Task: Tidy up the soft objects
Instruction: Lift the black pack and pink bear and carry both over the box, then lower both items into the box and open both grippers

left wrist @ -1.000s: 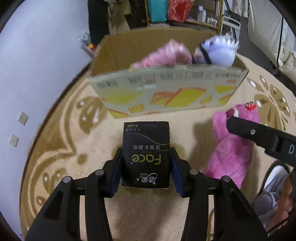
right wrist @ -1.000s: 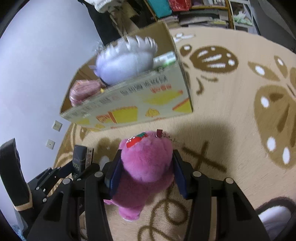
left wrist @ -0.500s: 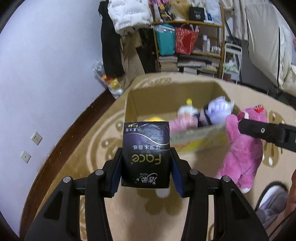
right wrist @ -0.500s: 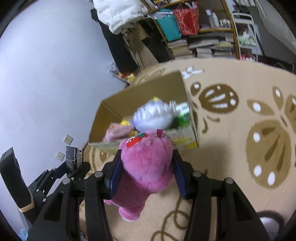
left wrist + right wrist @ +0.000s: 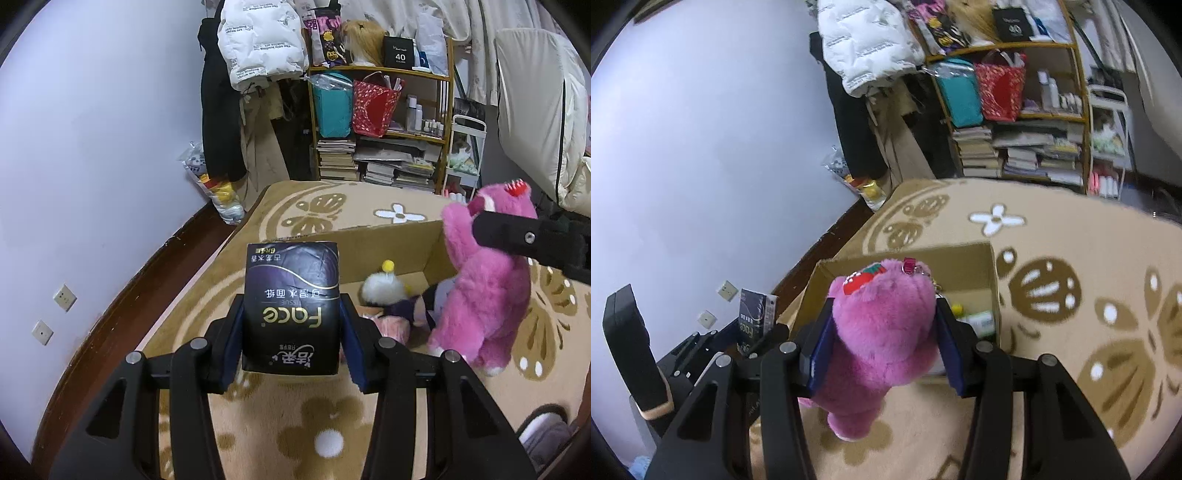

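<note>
My left tool was clamped on the dark tissue pack, its blue pads pressed flat against the two long sides, and I held the pack upright in the air just short of the cardboard box. I judged it light and springy: film over soft paper, so the sides would give under pressure and the wrap could slide if I squeezed too little. The broad flanks, low down, looked to me the right place to hold it.

My right tool was closed around the pink plush bear, gripping it across the upper body while the legs dangled free below. It hung over the near wall of the box. I reckoned the bear nearly weightless but bulky and floppy; the fur compresses a good deal, so a grip through the thick torso seemed safer than a limb.

Inside the box lay a white-and-dark plush toy and a green-labelled bottle. The box sat on a beige patterned rug, with a cluttered bookshelf beyond.
</note>
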A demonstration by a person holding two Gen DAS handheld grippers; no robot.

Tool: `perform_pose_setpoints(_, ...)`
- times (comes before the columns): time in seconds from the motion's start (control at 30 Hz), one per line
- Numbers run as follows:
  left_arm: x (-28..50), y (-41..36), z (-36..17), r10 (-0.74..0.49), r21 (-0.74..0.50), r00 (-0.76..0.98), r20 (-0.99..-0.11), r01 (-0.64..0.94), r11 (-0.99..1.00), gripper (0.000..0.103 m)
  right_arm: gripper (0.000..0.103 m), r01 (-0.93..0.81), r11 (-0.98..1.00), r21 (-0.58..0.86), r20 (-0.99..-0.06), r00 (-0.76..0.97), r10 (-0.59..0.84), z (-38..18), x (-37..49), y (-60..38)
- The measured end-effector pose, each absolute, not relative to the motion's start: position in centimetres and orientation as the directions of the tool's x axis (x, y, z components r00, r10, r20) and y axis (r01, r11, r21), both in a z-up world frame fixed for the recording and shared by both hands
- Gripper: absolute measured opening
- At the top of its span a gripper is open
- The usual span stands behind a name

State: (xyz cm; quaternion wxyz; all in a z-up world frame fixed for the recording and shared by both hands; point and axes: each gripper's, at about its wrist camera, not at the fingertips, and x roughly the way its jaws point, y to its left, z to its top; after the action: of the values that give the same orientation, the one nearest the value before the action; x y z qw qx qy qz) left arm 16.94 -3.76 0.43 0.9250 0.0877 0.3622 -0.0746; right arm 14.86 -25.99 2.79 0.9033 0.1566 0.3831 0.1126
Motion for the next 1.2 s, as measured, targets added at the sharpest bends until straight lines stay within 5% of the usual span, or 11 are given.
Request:
perform_pose_setpoints(0.3, 20.4, -5.5, 0.3, -0.075, 0.144, 0.733, -0.676, 0.232, 0.962, 0.046, 0.054, -0.110, 0.949, 0.296, -0.679, 0.675, 0.289, 1.4, 19.2, -24.6)
perform_pose_setpoints(1.0, 23.5, -4.2, -3.7, -0.085, 0.086, 0.671, -0.737, 0.218, 0.972, 0.047, 0.060, -0.046, 0.901, 0.432, -0.734, 0.562, 0.381, -4.6, 22.9, -25.2)
perform_pose_setpoints(1.2, 23.1, -3.9, -3.3, -0.052, 0.115, 0.694, -0.718, 0.192, 0.975, 0.069, 0.069, -0.058, 0.923, 0.381, -0.767, 0.537, 0.350, -4.4, 23.0, -25.0)
